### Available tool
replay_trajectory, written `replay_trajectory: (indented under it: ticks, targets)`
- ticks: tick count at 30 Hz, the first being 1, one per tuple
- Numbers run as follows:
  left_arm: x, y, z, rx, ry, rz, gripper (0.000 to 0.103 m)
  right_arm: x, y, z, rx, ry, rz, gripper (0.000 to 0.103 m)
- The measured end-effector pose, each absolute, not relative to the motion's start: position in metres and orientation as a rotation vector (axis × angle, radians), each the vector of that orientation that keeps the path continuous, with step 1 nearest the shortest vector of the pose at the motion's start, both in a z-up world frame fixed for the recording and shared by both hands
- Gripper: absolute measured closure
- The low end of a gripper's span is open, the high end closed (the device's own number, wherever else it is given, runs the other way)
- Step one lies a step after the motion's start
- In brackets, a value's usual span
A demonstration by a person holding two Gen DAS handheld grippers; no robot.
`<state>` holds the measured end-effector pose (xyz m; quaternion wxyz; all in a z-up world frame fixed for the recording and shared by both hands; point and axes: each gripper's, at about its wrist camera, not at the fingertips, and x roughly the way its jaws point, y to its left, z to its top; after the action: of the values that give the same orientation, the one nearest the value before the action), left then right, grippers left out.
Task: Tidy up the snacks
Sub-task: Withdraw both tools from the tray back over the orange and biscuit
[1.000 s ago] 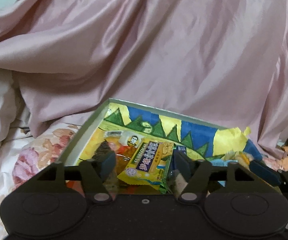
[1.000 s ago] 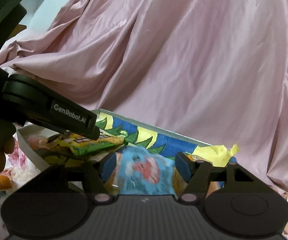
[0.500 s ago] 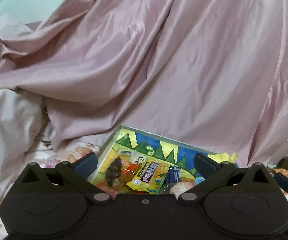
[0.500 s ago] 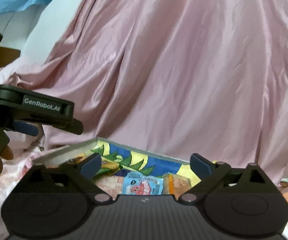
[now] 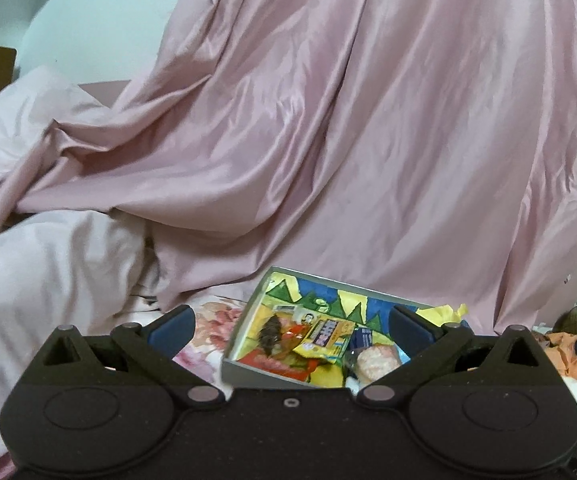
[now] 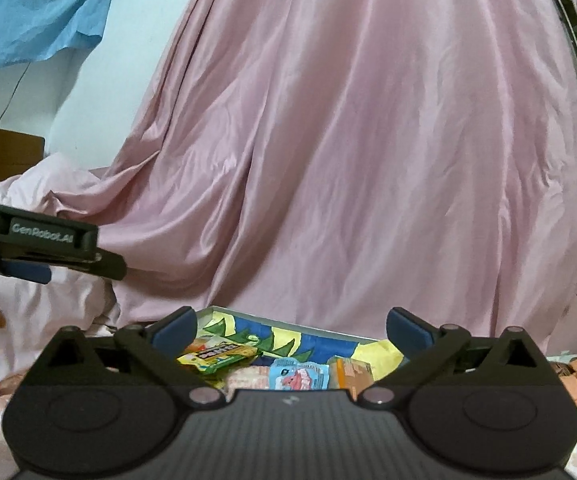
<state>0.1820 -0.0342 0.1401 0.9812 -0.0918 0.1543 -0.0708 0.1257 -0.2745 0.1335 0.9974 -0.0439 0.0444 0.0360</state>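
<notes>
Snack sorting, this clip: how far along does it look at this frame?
Done: several packets, including a yellow packet and a blue packet, lie in the colourful box. In hand: nothing; left gripper stands open and empty, right gripper is opening, empty. Left: no loose snacks visible outside the box.

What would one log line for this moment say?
left jaws: open, empty | right jaws: opening, empty | box: on bed, holds snacks | yellow pack and blue pack: inside box

The tray has grey walls and a blue, yellow and green lining; behind the tray hangs plain pink cloth.
</notes>
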Motion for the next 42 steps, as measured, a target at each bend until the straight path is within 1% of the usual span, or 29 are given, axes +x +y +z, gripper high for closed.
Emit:
replay_trajectory:
  ticks: [9,24,31,42]
  targets:
    - [0.133,-0.008,0.128,-0.159,0.335,-0.126,0.001,0.083,-0.268,0.133,-0.078,0.113,0.065,0.000]
    - [0.069,0.027,0.088,-0.111,0.442,-0.102,0.001,0.024,-0.245,0.101,-0.065,0.246,0.093,0.000]
    - [0.056,0.030,0.058,-0.077,0.518,-0.095,0.001,0.017,-0.230,0.082,-0.085,0.342,0.145,0.000]
    - [0.067,0.030,0.025,-0.018,0.623,-0.083,0.001,0.027,-0.210,0.055,-0.108,0.467,0.194,0.000]
